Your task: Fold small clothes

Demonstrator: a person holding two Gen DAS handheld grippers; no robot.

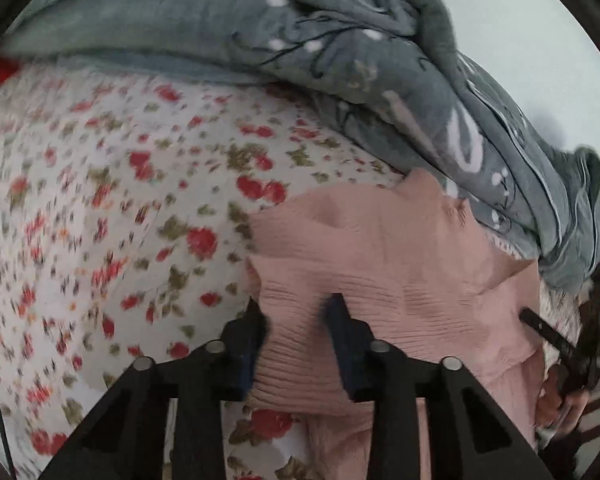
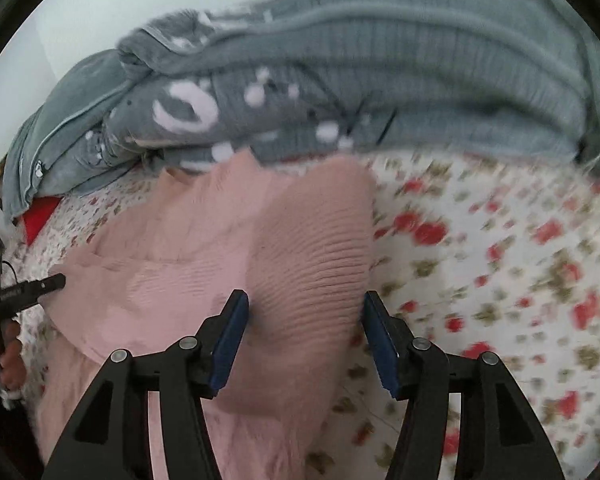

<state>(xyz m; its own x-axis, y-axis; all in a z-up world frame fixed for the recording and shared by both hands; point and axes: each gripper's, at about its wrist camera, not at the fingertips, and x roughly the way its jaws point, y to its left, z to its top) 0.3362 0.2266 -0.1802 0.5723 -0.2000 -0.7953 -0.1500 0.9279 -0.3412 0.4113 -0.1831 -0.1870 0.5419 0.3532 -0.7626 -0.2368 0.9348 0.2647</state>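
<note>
A pink ribbed knit garment [image 1: 400, 272] lies rumpled on a floral bedsheet [image 1: 100, 200]. My left gripper [image 1: 296, 312] has its jaws partly apart around a bunched fold of the pink cloth, which fills the gap between the pads. In the right wrist view the same garment [image 2: 204, 248] spreads left, with a raised hump [image 2: 320, 248] between my right gripper's [image 2: 304, 304] wide-open blue-padded fingers. The left gripper's tip [image 2: 44, 284] shows at the garment's left edge there, and the right gripper's tip [image 1: 540, 328] shows in the left view.
A grey patterned blanket [image 1: 340, 52] is heaped along the far side of the bed, also in the right wrist view [image 2: 340, 92]. A red item [image 2: 38, 216] peeks from under it. A pale wall rises behind. Both views are motion-blurred.
</note>
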